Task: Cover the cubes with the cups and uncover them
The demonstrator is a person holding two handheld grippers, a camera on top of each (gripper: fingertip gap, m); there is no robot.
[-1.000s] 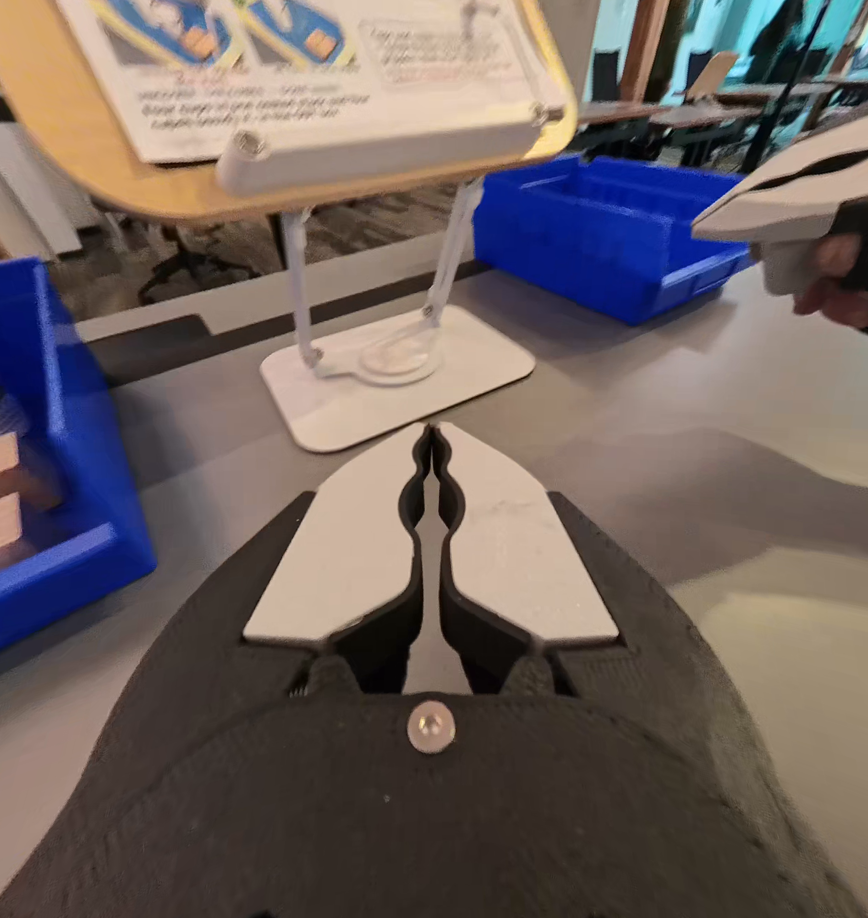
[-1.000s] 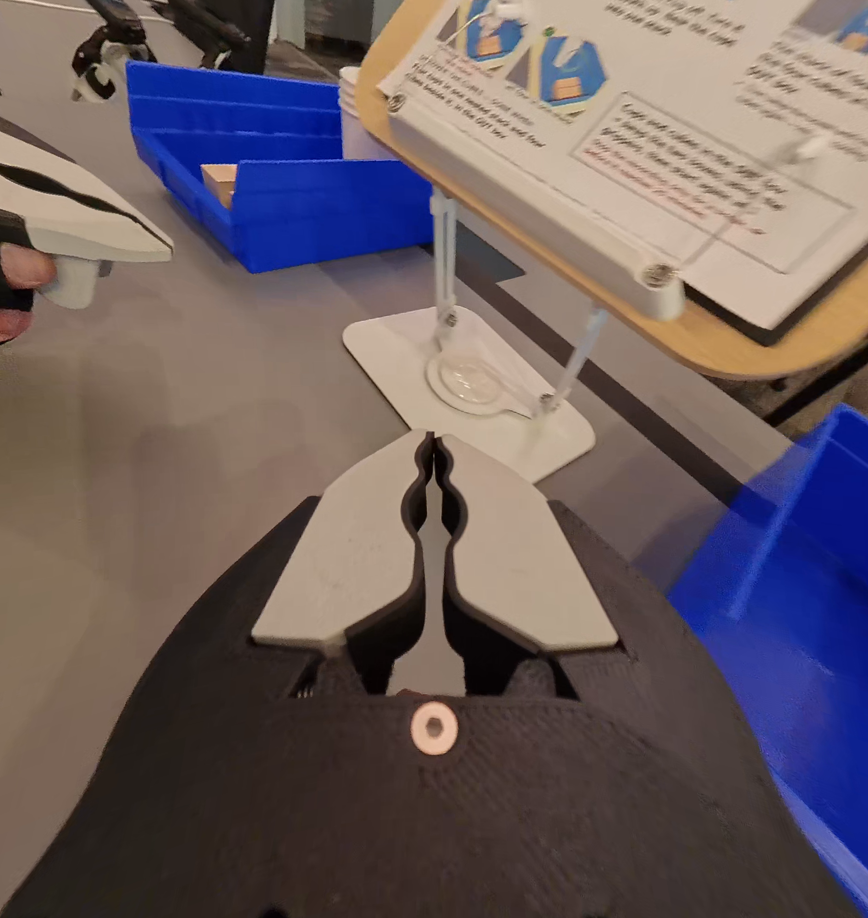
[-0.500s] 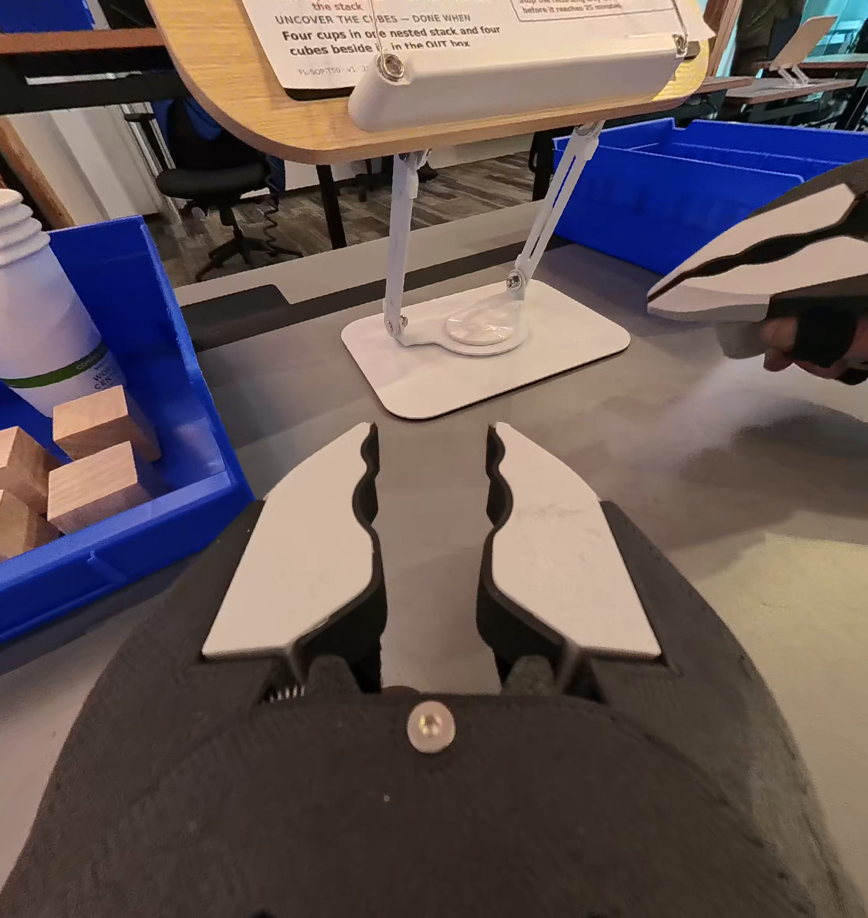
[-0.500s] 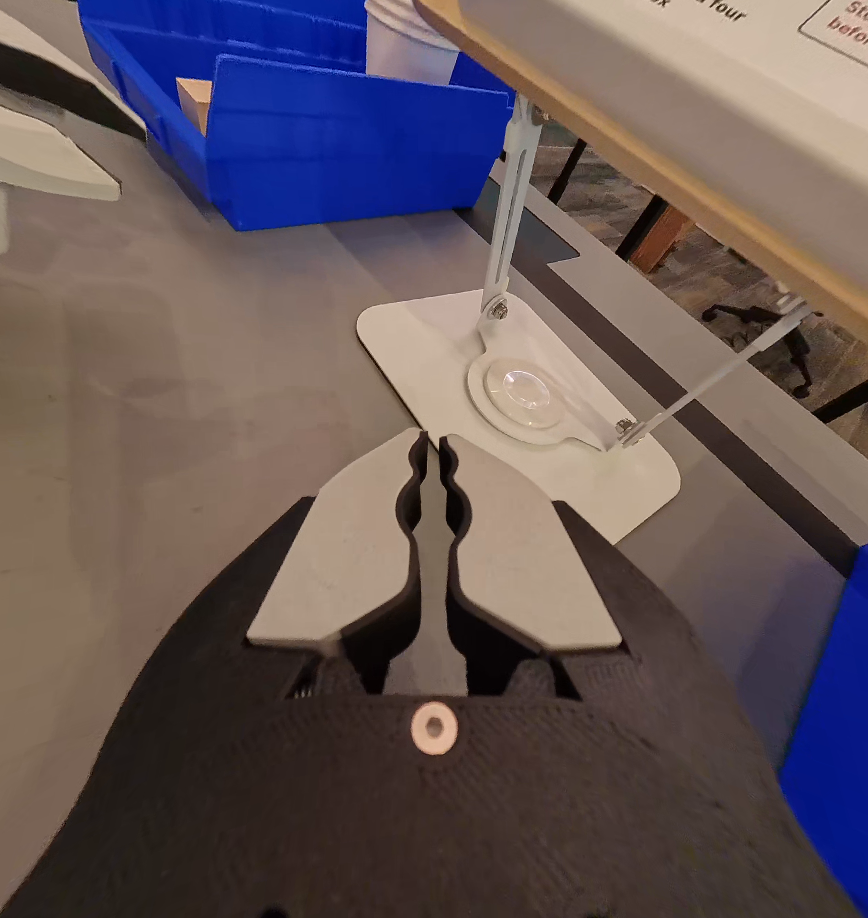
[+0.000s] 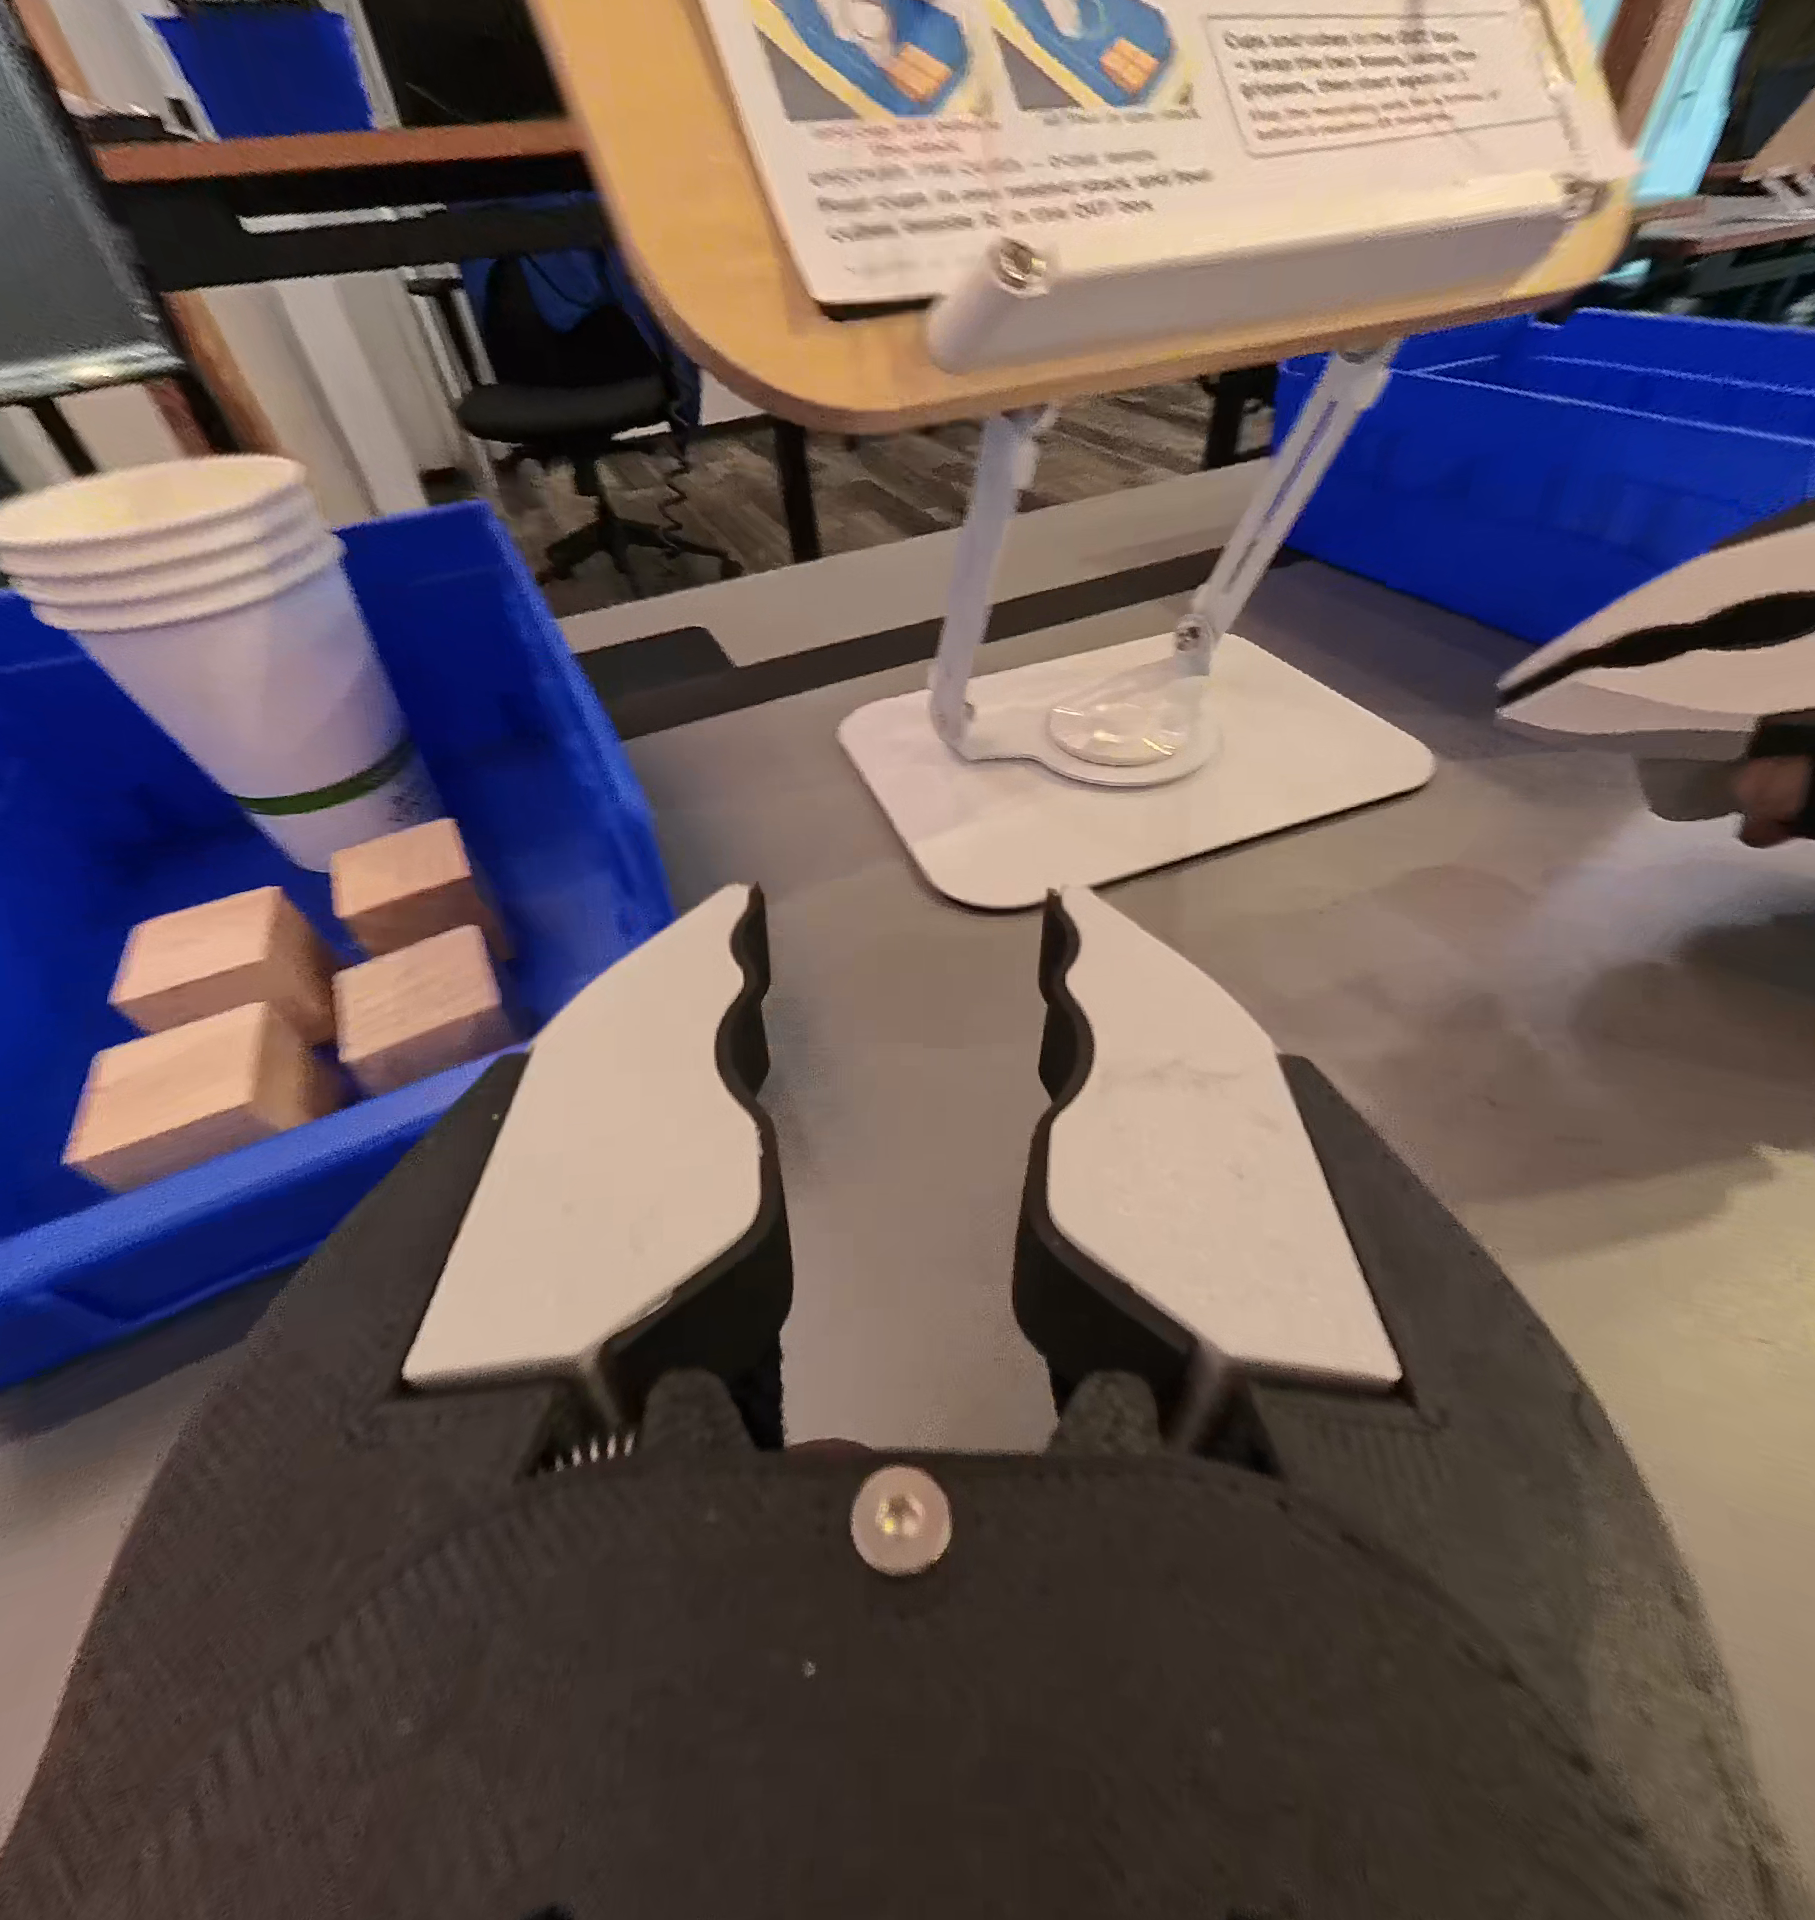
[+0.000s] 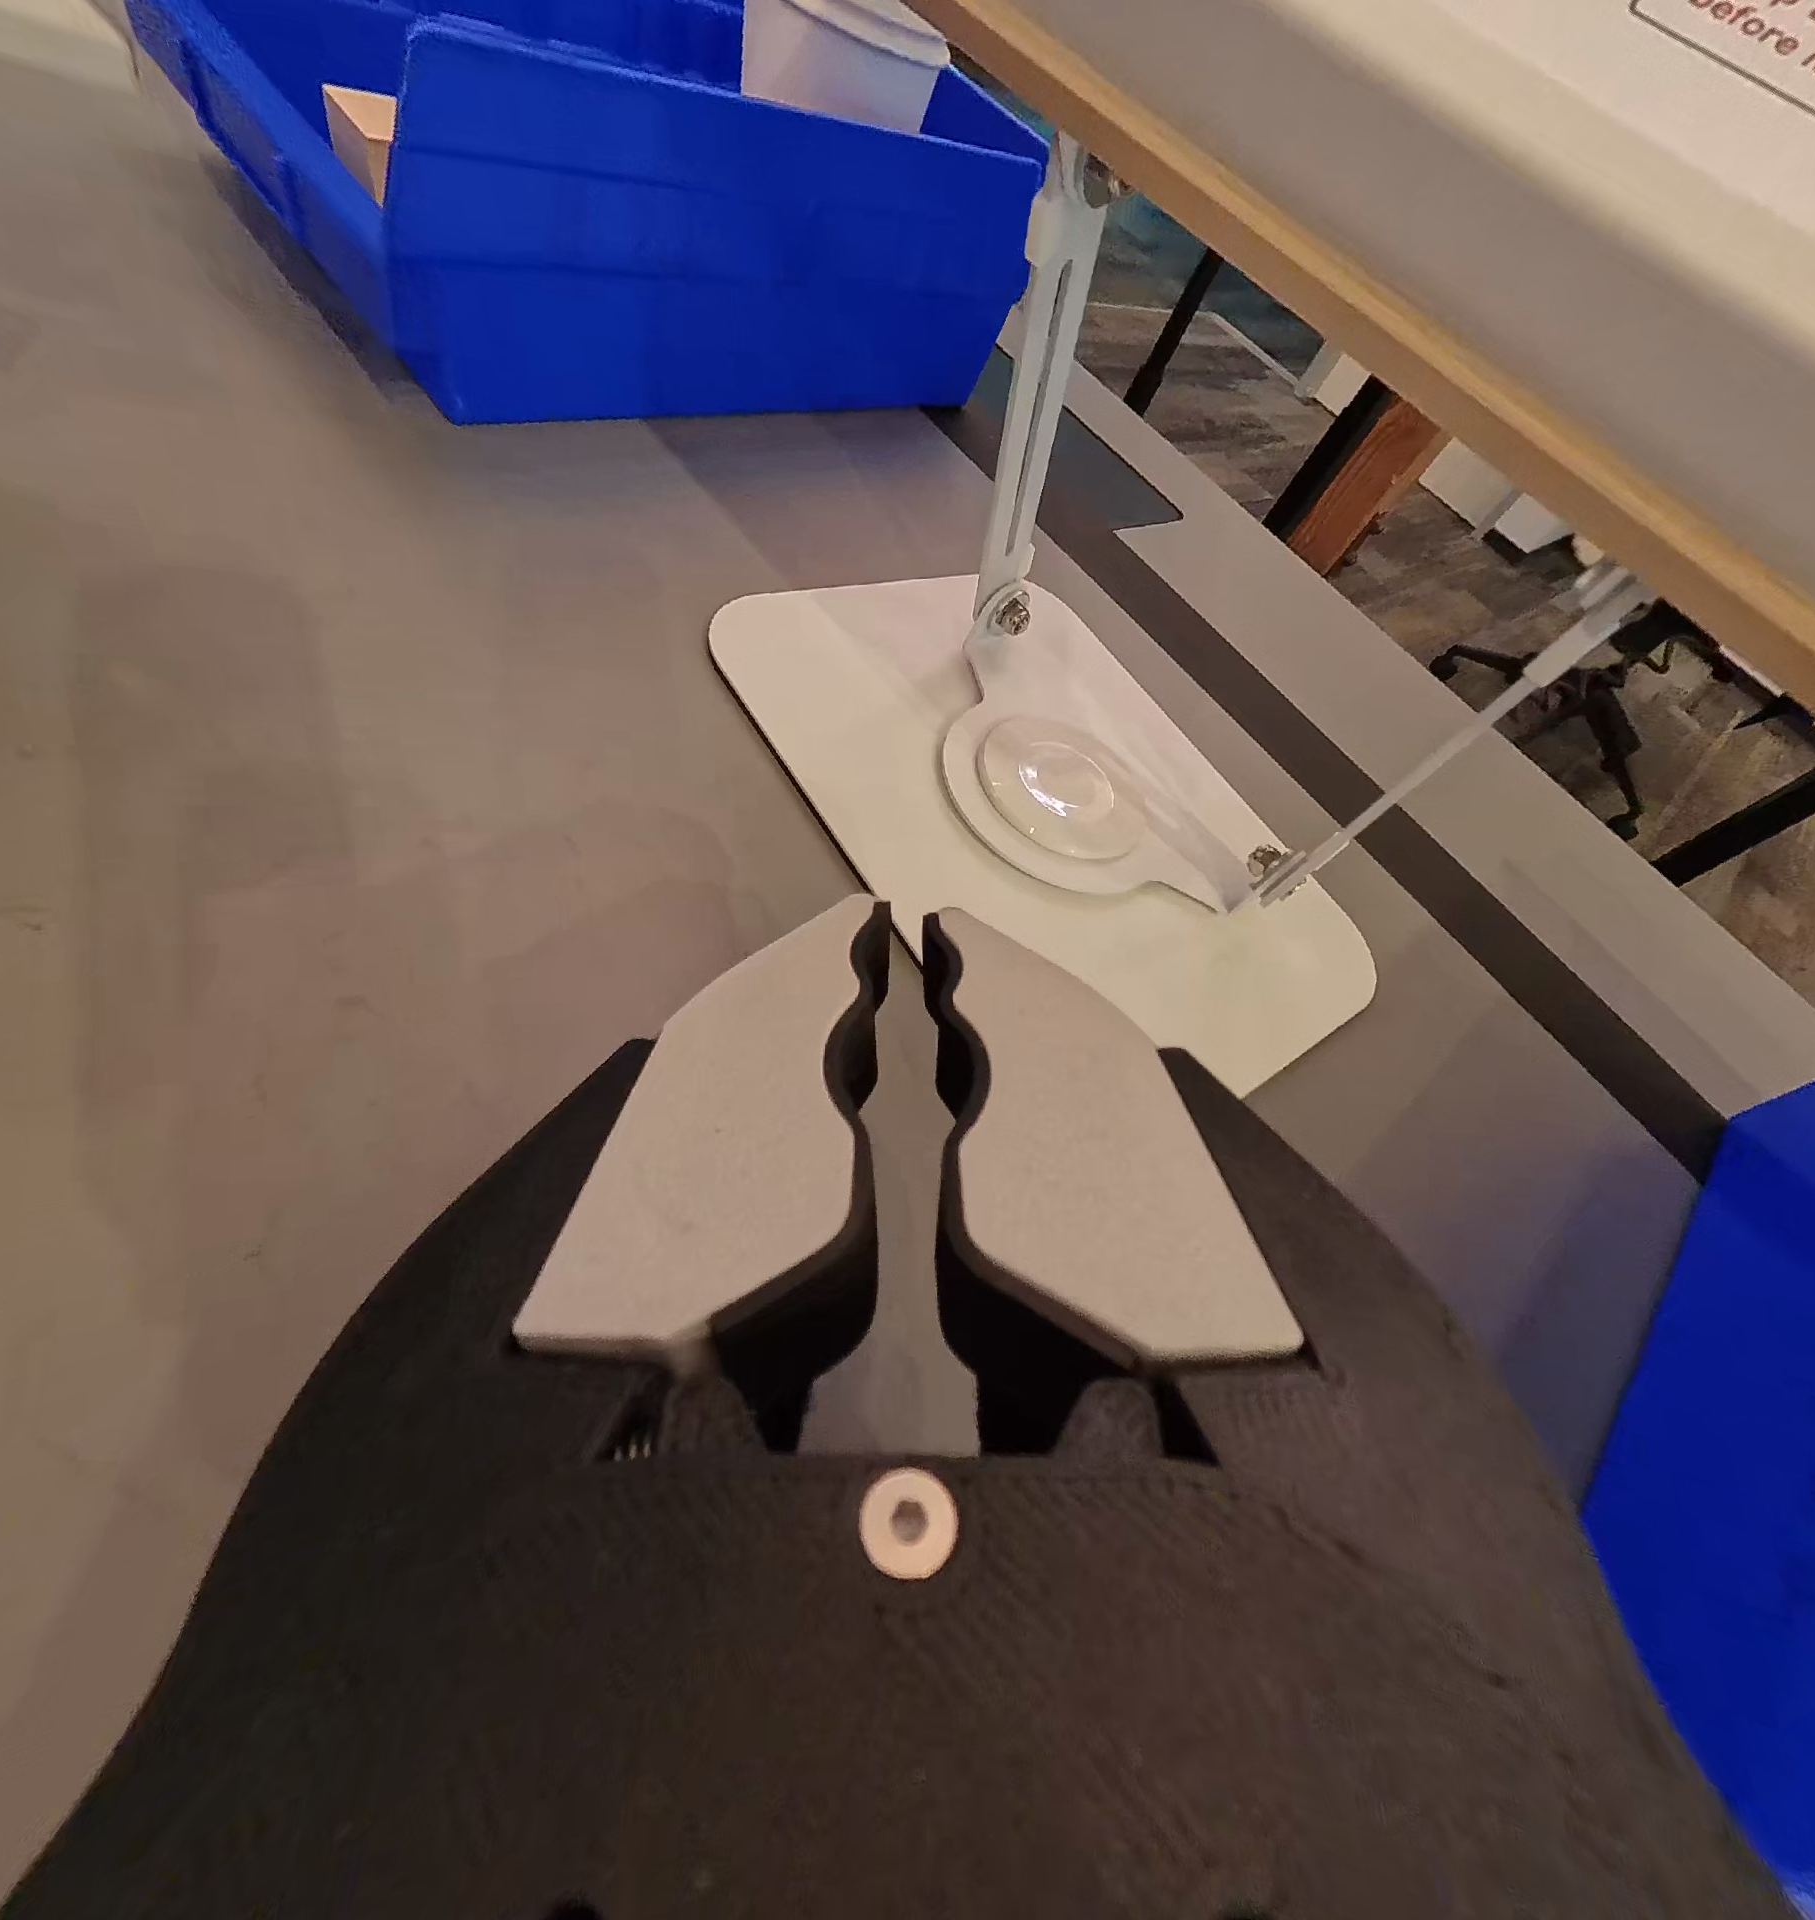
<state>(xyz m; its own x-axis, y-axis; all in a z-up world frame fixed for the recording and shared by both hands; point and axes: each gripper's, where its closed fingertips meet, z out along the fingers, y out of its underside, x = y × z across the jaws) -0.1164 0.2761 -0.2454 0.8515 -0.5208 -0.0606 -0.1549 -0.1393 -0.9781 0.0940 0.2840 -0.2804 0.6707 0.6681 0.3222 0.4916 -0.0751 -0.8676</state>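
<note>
So the stack of paper cups (image 5: 207,644) is sitting nested in the blue bin (image 5: 529,748) on the left, leaning a bit, with four wooden cubes (image 5: 290,1018) packed close together right beside its base. The left hand-held gripper (image 5: 903,925) hangs over the grey worktop (image 5: 1350,1091) just beside the bin with its fingers spread well apart and nothing between them. The right hand-held gripper (image 6: 905,920) is over by the white base of the document stand (image 6: 861,727), fingers nearly together with only a thin slit left, also holding nothing. My take on handling: the cups look thin and light, so they'll crush or go oval if you pinch hard, and nested ones tend to stick and come up as a clump. I'd grab the top one across the wall just under the rolled rim, where it's stiffest, and use a gentle squeeze; the other gripper might need to pin the rest of the stack down. The cubes look like plain solid wood, rigid, not slippery, so a firm pinch on two opposite flat faces should be fine. Trouble is they're touching each other, so getting a finger down between them looks tight; the outer one nearest the bin wall seems easiest to start with. Nothing's out on the worktop yet, so the job has barely started.
</note>
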